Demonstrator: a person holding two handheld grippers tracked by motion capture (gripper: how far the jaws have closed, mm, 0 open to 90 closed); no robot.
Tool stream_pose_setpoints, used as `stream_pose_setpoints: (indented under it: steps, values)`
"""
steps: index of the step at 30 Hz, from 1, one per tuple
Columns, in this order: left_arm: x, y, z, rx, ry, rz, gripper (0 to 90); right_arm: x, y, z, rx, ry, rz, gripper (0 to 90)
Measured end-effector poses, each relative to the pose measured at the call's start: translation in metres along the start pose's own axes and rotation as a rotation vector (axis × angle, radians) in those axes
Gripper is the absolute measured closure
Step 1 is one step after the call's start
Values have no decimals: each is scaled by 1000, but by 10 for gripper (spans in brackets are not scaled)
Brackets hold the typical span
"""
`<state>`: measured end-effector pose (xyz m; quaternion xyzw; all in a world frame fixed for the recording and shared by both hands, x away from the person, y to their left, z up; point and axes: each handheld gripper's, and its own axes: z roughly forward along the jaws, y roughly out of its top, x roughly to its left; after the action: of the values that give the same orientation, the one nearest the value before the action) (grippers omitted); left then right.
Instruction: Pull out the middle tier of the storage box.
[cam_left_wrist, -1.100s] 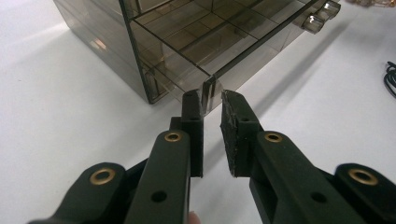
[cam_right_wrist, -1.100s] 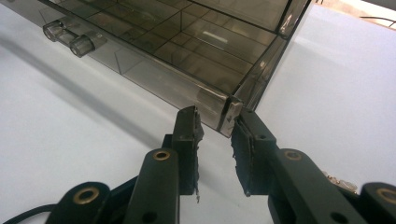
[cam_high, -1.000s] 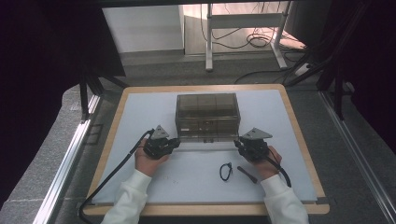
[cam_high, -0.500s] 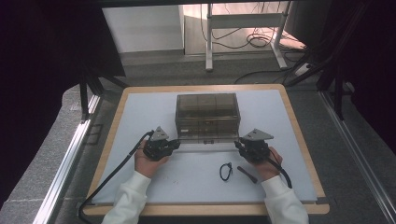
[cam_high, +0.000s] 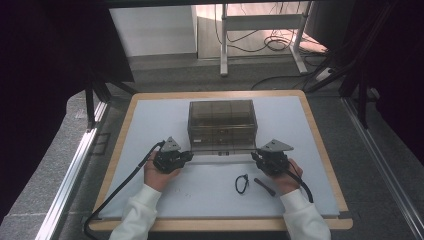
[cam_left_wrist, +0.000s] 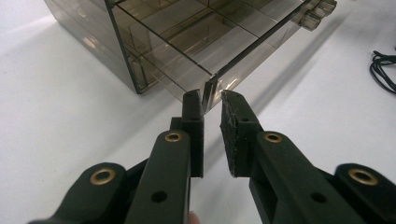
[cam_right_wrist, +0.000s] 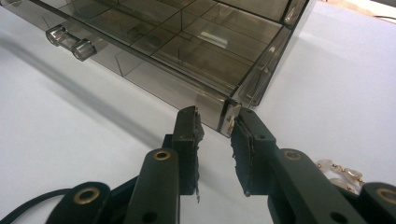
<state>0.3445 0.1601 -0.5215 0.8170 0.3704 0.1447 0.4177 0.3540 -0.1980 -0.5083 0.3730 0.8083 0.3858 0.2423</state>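
Both forearms in from bottom; left tongs (cam_high: 186, 156) & right tongs (cam_high: 256, 156) point inward, jaws narrowly parted.

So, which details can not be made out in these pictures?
- High view: whether the tongs of the left gripper and right gripper press the drawer corners; too small.
- Left gripper view: the black cord; cut by the right edge.
- Right gripper view: the beaded item; hidden behind the tongs.
- Smoky box: contents unclear through tinted walls.
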Motion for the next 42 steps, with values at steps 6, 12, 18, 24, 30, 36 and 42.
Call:
stream_pose_setpoints:
  steps: [6,12,18,24,30,36,42]
  values:
    - [0,-1,1,5,-1,2,795,0,-1,0,4,0,1,714]
    - [0,-2,1,6,-6,2,792,0,-2,0,5,2,1,713]
    - [1,-2,1,0,-16,-1,759,0,-2,0,2,2,1,703]
    - [2,-2,-1,-2,-21,-8,728,-1,-3,0,1,0,4,698]
    - [1,-4,1,6,-32,-3,747,1,-4,0,5,4,2,699]
    - [1,-4,0,1,-27,-2,775,1,-4,-1,6,5,-4,716]
    - [0,-4,0,1,-32,-2,780,1,-5,-1,4,5,0,716]
